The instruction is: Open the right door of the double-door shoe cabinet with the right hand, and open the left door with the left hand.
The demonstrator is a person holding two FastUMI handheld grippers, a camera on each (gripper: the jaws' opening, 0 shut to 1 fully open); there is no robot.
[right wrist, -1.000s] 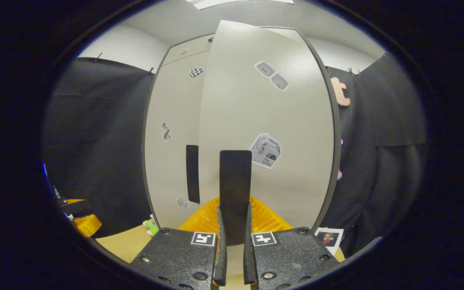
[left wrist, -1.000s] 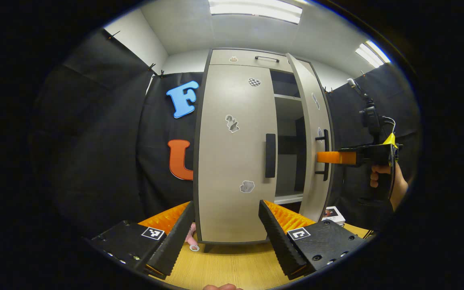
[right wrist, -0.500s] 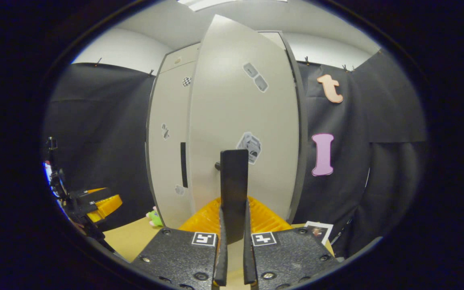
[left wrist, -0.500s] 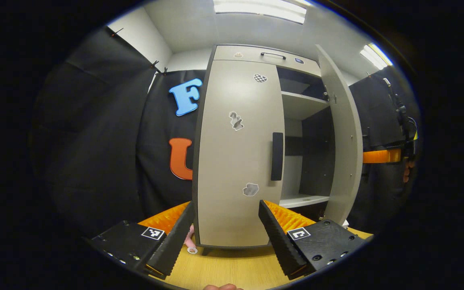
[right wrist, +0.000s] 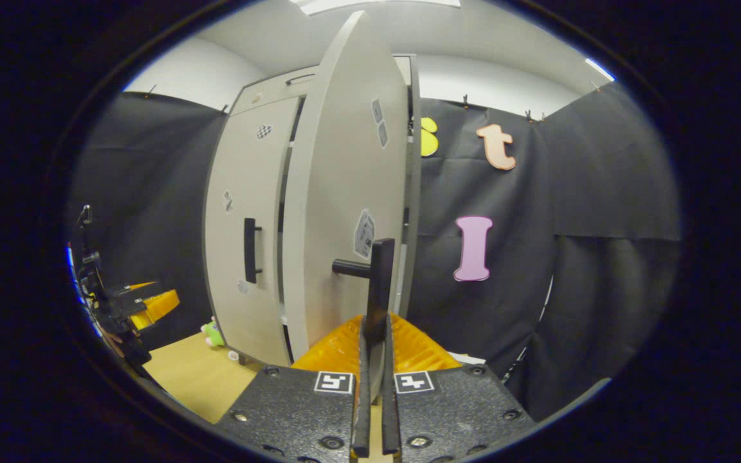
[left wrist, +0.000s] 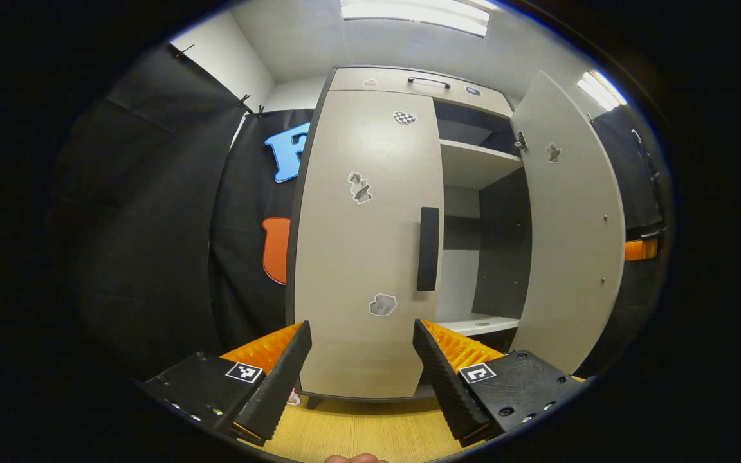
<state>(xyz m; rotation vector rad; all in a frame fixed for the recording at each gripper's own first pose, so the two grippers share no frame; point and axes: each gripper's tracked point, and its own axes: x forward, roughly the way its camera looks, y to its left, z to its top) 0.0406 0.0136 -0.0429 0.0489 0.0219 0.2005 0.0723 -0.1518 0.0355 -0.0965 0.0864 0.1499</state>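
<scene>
My right gripper [right wrist: 375, 386] is clenched on the right door's handle [right wrist: 380, 283], both fingers pressed to the vertical black bar, and its lower end is hidden between them. In the right gripper view the right door [right wrist: 345, 193] stands swung well out from the shoe cabinet [left wrist: 402, 80], seen almost edge-on, so the inside behind it is hidden from me there. The left gripper view gives what that one cannot: the door's bare inner face [left wrist: 570, 218], a shelf [left wrist: 476, 164] near the top and a lower shelf [left wrist: 473, 323], with dark space between them that I cannot make out.

My left gripper [left wrist: 362, 360] is released, fingers spread wide and apart from the left door [left wrist: 370, 238], which lies flush and closed; its handle [left wrist: 428, 249] stands above my right-hand finger, untouched. The cabinet's foot is partly cut off behind my fingers where it meets the wooden surface [left wrist: 357, 431]. On that surface by the cabinet's left corner, the right gripper view shows a small green thing [right wrist: 213, 333], too small to tell.
</scene>
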